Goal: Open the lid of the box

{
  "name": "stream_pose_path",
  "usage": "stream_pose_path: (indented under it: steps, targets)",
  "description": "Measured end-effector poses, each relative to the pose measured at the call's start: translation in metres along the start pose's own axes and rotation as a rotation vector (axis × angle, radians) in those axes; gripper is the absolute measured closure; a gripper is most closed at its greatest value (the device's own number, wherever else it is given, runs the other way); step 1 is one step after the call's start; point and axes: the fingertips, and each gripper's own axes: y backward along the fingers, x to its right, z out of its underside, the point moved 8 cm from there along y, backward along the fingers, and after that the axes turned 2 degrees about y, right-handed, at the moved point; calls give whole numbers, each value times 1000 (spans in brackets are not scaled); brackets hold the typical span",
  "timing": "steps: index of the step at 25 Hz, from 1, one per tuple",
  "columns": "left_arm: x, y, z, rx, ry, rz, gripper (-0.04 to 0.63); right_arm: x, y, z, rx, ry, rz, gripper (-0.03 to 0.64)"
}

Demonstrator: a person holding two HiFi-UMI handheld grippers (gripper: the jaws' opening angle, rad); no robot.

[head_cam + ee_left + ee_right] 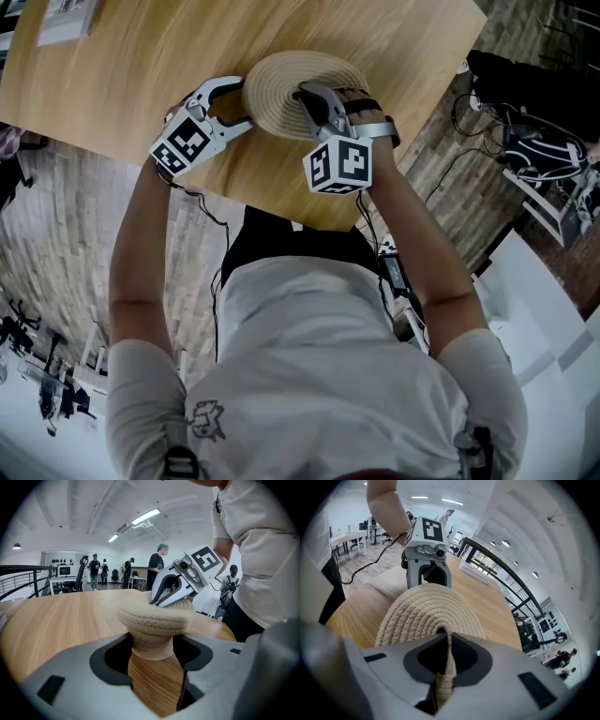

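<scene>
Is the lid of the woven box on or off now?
On. In the left gripper view the lid caps the box, no gap showing; the right gripper is shut on a strip of it.

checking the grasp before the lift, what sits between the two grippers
The woven box, as the head view shows: the left gripper has its jaws on the body, and the right gripper has its jaws pinched on the lid.

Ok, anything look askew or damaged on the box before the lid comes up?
Nothing stands out. The lid sits level on the box, with no fraying or spill in view. The right tool is shut on the lid's centre loop, and the left tool clasps the box below the lid.
</scene>
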Motion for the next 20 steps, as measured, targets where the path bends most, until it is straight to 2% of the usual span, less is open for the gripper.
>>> stream_pose_path:
  steps: [20]
  targets:
    - [-5, 1, 7, -38, -7, -29, 324, 19, 43, -13, 40, -46, 117, 591]
